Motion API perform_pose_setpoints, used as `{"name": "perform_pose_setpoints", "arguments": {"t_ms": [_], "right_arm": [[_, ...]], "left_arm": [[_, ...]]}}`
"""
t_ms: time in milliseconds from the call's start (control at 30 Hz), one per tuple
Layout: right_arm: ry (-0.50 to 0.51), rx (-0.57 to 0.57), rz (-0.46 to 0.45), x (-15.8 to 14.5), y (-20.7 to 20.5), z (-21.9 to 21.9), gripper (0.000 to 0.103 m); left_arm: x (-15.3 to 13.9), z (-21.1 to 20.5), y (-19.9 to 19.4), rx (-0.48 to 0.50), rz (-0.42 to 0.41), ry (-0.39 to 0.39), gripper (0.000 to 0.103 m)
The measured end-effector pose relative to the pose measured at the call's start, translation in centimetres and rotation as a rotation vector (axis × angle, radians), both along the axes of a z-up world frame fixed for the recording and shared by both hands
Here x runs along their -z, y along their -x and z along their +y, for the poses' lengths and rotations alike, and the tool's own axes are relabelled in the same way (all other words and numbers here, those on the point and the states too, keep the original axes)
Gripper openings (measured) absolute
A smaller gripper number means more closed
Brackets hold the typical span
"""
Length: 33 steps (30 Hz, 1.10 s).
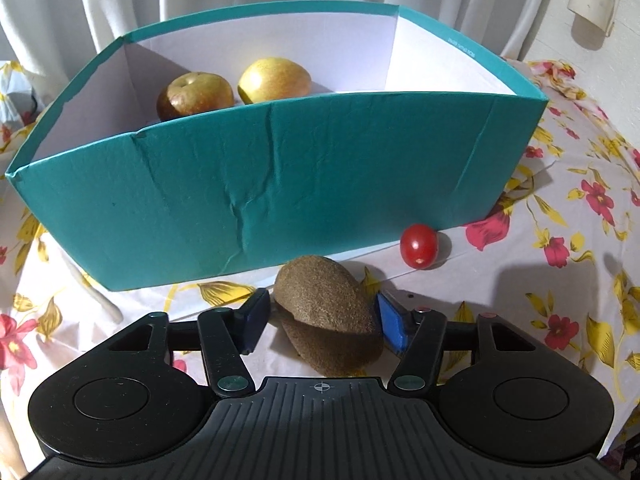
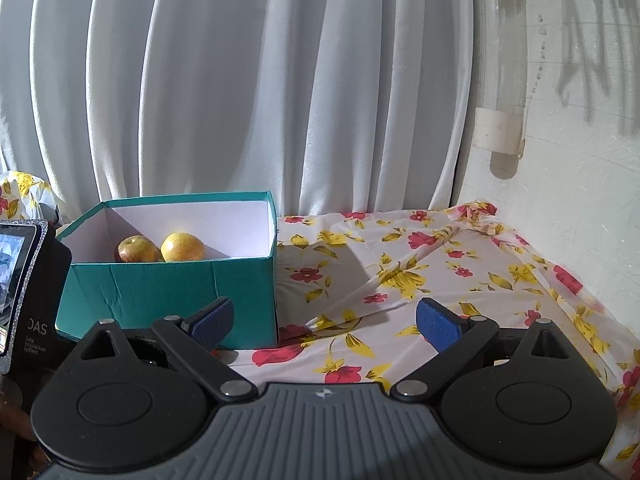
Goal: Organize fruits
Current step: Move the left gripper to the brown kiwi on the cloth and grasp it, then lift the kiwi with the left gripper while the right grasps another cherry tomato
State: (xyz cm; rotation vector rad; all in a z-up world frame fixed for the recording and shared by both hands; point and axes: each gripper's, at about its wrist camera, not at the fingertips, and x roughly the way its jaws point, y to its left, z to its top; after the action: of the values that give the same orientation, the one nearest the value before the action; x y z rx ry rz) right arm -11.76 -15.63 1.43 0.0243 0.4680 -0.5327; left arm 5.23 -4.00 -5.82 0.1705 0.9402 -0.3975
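Observation:
In the left wrist view a brown kiwi sits between the blue pads of my left gripper; the jaws are closed against its sides, just in front of the teal box. A red cherry tomato lies on the cloth by the box's front right corner. Two yellow-brown apples lie inside the box. In the right wrist view my right gripper is open and empty above the floral tablecloth, right of the teal box, where the apples show.
A floral tablecloth covers the table, with folds right of the box. White curtains hang behind. A wall with a clear tube stands at the right. The left gripper's body with a screen shows at the right wrist view's left edge.

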Motion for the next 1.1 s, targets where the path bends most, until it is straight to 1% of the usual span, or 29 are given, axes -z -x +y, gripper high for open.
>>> {"name": "perform_pose_setpoints", "arguments": {"t_ms": [100, 200, 367, 533, 733, 833, 1000, 1100], "right_arm": [[0.0, -0.004, 0.004, 0.1, -0.3, -0.1, 0.098], [0.001, -0.007, 0.009, 0.2, -0.5, -0.1, 0.098], [0.005, -0.01, 0.016, 0.4, -0.9, 0.0, 0.098], [0.016, -0.023, 0.013, 0.6, -1.6, 0.4, 0.098], [0.023, -0.056, 0.039, 1.6, -3.3, 0.9, 0.097], [0.017, -0.079, 0.065, 2.4, -4.4, 1.3, 0.093], [0.012, -0.124, 0.113, 4.1, -6.4, 2.2, 0.09], [-0.002, -0.151, 0.147, 5.2, -7.7, 2.4, 0.083]], "left_arm": [[-0.1, -0.3, 0.2, 0.015, -0.01, -0.014, 0.057], [-0.3, 0.0, 0.2, 0.014, -0.006, -0.012, 0.057], [-2.2, 1.0, 0.9, 0.007, -0.048, 0.009, 0.057], [-3.9, 2.5, 1.6, -0.013, -0.067, 0.024, 0.057], [-5.4, 4.1, 2.4, -0.038, -0.097, 0.031, 0.057], [-6.0, 5.1, 2.6, -0.056, -0.108, 0.039, 0.057], [-6.4, 6.3, 2.9, -0.087, -0.125, 0.035, 0.057], [-6.4, 6.7, 2.9, -0.093, -0.121, 0.036, 0.057]]}}
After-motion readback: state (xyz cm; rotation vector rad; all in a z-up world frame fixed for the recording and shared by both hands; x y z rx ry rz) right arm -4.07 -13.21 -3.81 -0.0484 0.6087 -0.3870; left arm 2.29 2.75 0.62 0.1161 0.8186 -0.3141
